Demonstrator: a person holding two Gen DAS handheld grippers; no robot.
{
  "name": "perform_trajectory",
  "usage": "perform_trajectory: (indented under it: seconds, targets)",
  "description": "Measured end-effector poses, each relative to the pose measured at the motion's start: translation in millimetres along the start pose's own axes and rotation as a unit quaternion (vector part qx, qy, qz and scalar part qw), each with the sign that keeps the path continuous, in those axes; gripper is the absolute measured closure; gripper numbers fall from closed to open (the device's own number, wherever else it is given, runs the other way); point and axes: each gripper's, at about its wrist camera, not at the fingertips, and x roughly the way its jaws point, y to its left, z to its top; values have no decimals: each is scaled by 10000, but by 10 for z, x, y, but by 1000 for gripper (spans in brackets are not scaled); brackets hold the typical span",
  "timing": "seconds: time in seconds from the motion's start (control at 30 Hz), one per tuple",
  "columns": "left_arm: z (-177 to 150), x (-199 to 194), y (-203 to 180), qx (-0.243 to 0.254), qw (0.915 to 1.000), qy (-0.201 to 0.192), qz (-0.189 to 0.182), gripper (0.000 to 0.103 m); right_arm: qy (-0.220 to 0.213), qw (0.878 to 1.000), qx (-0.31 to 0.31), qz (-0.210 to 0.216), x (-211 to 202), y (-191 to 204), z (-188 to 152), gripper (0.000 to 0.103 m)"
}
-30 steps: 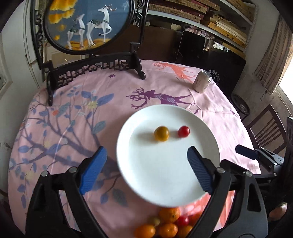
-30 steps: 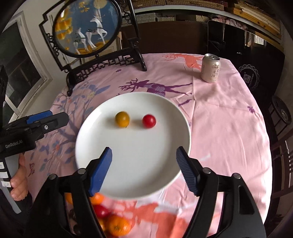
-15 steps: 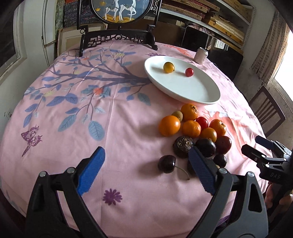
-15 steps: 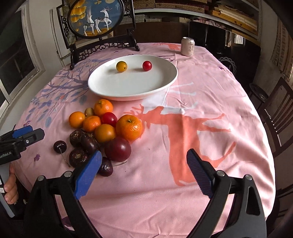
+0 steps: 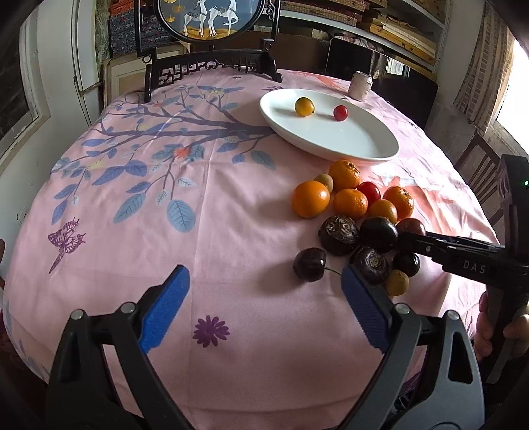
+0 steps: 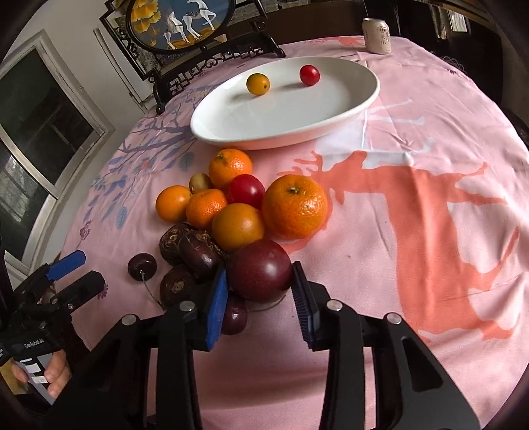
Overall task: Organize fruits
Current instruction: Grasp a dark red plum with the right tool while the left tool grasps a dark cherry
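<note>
While the right tool (image 6: 260,291) clamps and half hides a dark plum (image 6: 260,269), the left tool (image 5: 263,307) gapes empty.

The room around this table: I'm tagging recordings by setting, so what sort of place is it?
Most likely a lived-in home, perhaps a dining or sitting room. A round table under a printed pink tablecloth, a carved-stand deer screen and cluttered shelves with a wooden chair alongside suggest a household, not a lab.
</note>
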Motion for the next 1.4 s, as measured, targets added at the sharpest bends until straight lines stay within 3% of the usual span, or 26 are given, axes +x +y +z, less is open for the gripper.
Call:
perform_trajectory:
  seconds: [0.2,0.37,0.47,0.5,0.57,0.8,0.9,0.97,1.2,1.4]
  targets:
    - [-2,172,-81,97,9997,215,-111,10,-259,9953,-153,-921,-295,9,-125,65]
    - [27,340,-173,135,9988,374,-287,29,-241,9961,18,-852,-383,-152,-221,65]
    - [20,459,-223,157,9984,474,-282,48,-235,9967,64,-779,-395,-173,-247,65]
    - [22,462,-240,196,9987,418,-220,74,-240,9968,69,-760,-405,-167,-245,65]
    - [37,473,-210,85,9979,484,-422,96,-260,9969,38,-740,-410,-144,-241,65]
    - [60,479,-127,-147,9963,586,-619,96,-180,9975,-64,-682,-374,-79,-258,65]
    - [66,418,-98,-207,9962,561,-630,71,-224,9973,-58,-700,-402,-81,-257,65]
    - [65,363,-87,-193,9968,508,-581,67,-220,9971,-37,-728,-402,-86,-254,65]
    - [122,182,-130,-127,9973,337,-638,59,-158,9976,-79,-676,-369,-55,-258,65]
    - [191,470,-218,-3,9972,546,-517,61,-165,9975,-53,-684,-369,-70,-251,65]
